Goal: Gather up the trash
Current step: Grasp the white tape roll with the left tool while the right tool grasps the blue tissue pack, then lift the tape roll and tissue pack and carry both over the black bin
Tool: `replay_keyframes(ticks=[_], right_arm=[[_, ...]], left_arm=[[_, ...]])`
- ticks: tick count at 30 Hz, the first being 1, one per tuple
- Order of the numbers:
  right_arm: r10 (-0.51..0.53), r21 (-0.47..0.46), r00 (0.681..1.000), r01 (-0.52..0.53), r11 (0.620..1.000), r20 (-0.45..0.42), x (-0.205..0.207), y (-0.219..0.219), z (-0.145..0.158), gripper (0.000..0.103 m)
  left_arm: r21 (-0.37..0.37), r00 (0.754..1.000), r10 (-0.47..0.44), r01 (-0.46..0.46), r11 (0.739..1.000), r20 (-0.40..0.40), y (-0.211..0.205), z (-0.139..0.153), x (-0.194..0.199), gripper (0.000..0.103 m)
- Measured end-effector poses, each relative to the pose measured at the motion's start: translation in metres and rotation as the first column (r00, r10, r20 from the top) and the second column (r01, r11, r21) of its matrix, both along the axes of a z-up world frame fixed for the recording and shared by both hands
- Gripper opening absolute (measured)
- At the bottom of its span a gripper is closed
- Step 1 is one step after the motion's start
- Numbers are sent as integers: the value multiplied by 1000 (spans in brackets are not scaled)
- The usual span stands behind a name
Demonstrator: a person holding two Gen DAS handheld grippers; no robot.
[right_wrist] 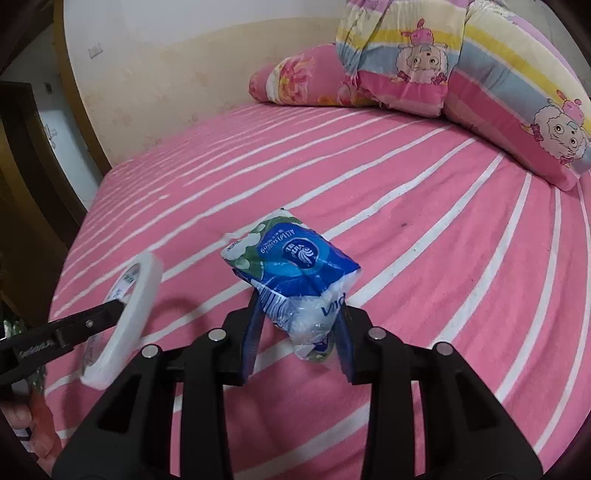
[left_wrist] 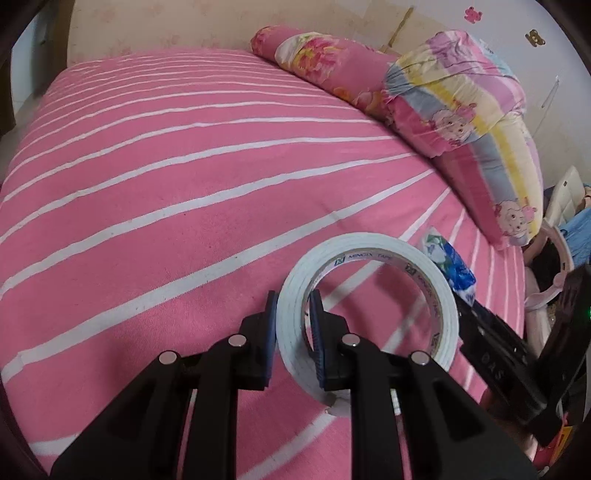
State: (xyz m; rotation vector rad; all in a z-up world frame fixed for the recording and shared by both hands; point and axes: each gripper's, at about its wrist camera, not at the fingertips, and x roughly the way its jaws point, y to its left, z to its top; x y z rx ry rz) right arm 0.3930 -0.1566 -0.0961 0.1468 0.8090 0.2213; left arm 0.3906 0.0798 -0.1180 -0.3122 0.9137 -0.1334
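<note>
Pink striped bed below: left claw pinches stiff, light tape roll thru its wall, right claw squeezes soft, crinkly, slippery tissue pack at its limp end, both lifted.

- We see a bed with a pink sheet that has white stripes.
- A pink floral pillow lies near the wall.
- Beside it we see a striped cartoon quilt, folded.
- Two stickers are on the wall.
</note>
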Motion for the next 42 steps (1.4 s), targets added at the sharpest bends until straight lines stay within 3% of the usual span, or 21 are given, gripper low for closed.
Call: replay_keyframes(ticks=[11,18,25,27,34,42], right_arm=[[-5,37,999,3,999,54,-101,-13,43,36],[-6,63,994,-1,998,108,-162,-20,71,36],[-4,72,976,-12,997,219,-240,-38,100,36],[-22,117,973,-5,993,229,-260,-48,105,36],[-85,196,967,37,980,241,-328,-82,136,36],[-149,143,944,111,984,296,-397,-136,168,36]], left_arm=[[-52,999,25,-22,998,44,-14,33,-74,16],[-144,996,52,-41,989,70,-26,41,-149,16],[-234,986,79,-43,971,145,-35,62,-225,16],[-252,983,86,-43,967,163,-39,69,-245,16],[-318,975,53,20,948,217,-71,103,-305,16],[-381,969,-82,168,909,232,-139,128,-355,16]])
